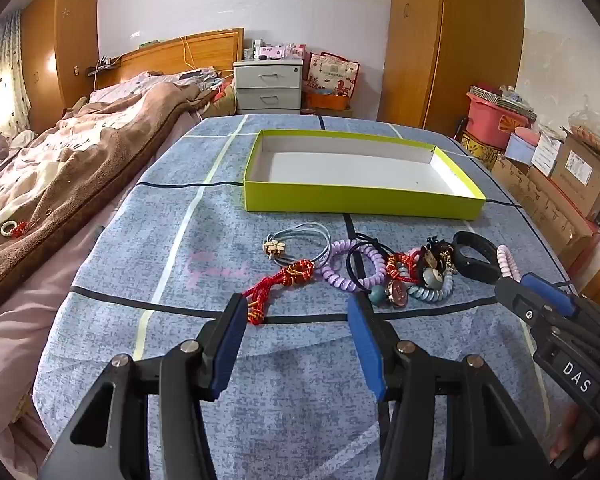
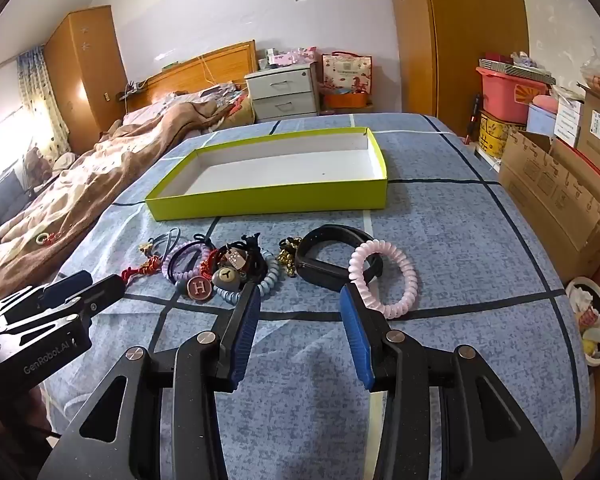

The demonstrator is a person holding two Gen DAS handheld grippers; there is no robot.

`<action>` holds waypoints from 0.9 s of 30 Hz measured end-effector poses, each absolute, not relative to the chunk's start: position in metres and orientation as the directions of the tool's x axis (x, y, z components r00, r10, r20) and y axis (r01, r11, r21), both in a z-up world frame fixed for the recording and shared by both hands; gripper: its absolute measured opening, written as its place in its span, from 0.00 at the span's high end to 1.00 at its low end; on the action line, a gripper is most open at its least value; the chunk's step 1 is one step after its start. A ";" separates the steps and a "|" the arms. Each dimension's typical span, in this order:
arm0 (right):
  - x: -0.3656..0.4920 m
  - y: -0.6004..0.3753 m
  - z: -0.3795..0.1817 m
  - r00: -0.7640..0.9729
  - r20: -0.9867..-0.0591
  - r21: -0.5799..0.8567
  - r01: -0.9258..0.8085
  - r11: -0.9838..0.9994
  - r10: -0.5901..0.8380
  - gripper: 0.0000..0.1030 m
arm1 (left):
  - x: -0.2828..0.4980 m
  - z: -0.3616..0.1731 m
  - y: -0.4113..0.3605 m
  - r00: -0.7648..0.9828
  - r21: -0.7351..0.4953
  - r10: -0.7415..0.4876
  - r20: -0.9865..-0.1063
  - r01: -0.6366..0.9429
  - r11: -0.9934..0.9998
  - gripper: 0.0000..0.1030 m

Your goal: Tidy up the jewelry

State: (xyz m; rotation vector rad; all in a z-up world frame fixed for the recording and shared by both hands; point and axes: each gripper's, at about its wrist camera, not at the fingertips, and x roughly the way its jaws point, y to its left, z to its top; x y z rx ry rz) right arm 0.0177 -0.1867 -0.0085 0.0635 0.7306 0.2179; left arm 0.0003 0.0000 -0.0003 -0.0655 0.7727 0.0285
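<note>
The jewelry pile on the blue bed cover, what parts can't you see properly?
- Left wrist view: the red knotted cord bracelet has its near end behind the left hand-held gripper finger.
- Right wrist view: the pink spiral hair tie is partly covered by the right hand-held gripper finger.
- Both views: the tangled middle items overlap; a count is impossible.

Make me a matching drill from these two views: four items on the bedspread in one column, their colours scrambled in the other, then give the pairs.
Items
1. shallow box
2. coil hair tie nearest the right tool
3. wristband
4. knotted cord nearest the left tool

Colours
A. black
B. red
C. lime green outside, white inside
D. pale pink

Pairs: 1-C, 2-D, 3-A, 4-B
</note>
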 end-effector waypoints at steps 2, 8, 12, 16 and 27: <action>0.018 -0.187 -0.009 0.724 -0.654 0.133 -0.175 0.976 0.219 0.59 | -0.001 0.000 0.000 0.720 -0.057 -0.006 -0.693 -0.047 0.997 0.47; 0.018 -0.185 -0.010 0.722 -0.656 0.135 -0.176 0.975 0.221 0.59 | 0.001 -0.002 -0.001 0.715 -0.045 0.006 -0.699 -0.053 0.998 0.47; 0.016 -0.184 -0.007 0.725 -0.651 0.132 -0.183 0.974 0.225 0.59 | 0.001 -0.001 -0.004 0.719 -0.036 0.013 -0.695 -0.053 0.998 0.47; 0.016 -0.182 -0.007 0.726 -0.651 0.129 -0.183 0.975 0.222 0.59 | -0.001 0.001 -0.002 0.721 -0.027 0.024 -0.692 -0.059 0.998 0.47; 0.015 -0.182 -0.004 0.725 -0.653 0.127 -0.181 0.975 0.220 0.59 | -0.003 0.003 -0.003 0.722 -0.036 0.015 -0.691 -0.055 0.998 0.47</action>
